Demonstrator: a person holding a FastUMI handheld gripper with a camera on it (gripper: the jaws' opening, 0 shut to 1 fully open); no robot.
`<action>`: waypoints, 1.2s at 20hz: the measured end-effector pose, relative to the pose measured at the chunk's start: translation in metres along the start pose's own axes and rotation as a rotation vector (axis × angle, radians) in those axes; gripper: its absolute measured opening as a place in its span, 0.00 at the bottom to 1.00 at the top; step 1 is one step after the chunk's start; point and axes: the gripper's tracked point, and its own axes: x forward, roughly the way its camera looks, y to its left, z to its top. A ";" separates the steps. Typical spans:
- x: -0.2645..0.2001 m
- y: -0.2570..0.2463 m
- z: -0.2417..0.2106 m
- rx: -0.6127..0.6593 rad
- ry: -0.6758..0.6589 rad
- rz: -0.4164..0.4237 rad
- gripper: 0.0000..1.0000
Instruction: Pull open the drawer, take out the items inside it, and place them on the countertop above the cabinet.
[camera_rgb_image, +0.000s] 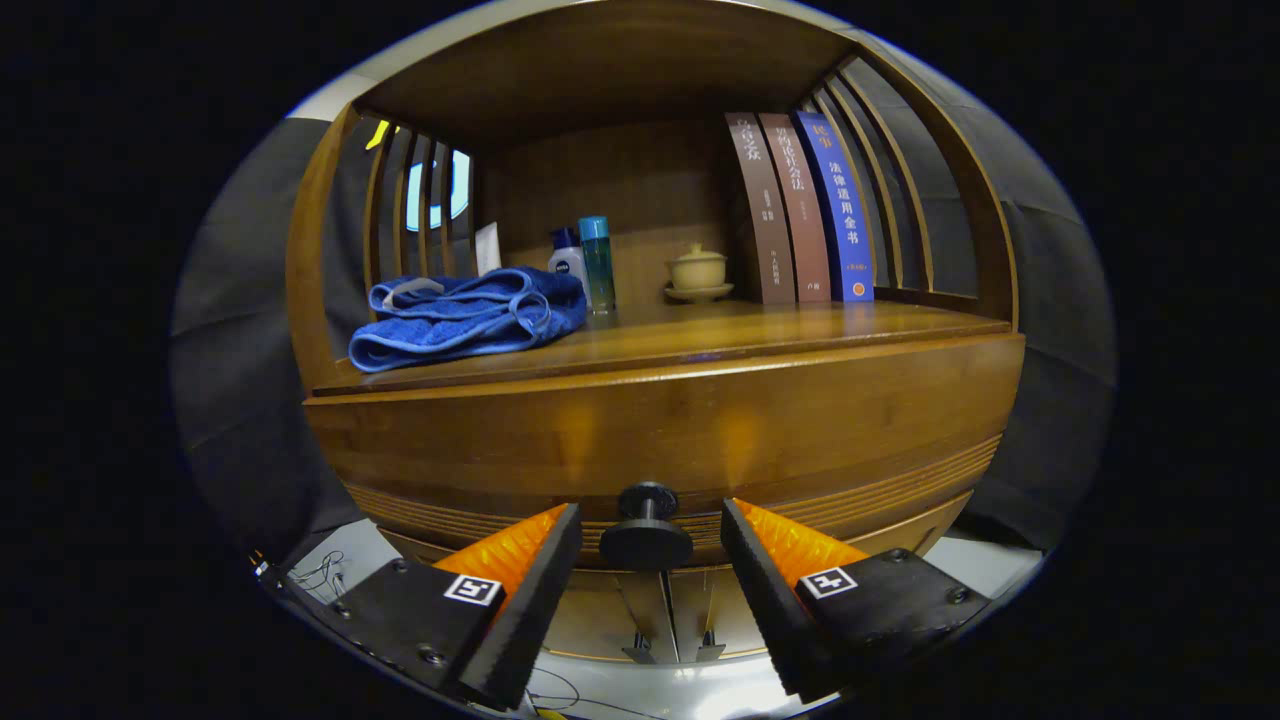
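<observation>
A staged home corner inside a booth: a wooden cabinet with slatted sides carries a folded blue towel, toiletry bottles, a lidded tea cup and three upright books, with black cloth hung behind it.

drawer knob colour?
Black; the drawer knob sits between the open hand-held gripper fingers, gripper view.

- Your gripper carries two black fingers with serrated inner pads.
- Orange ribbed backing sits behind each pad.
- Each black finger mount bears one square black-and-white marker and visible screws.
</observation>
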 end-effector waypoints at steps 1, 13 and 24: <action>0.001 -0.001 -0.003 0.001 0.009 -0.008 0.89; -0.015 -0.001 -0.011 -0.025 0.058 -0.031 0.36; -0.085 -0.002 -0.031 0.005 0.120 -0.071 0.36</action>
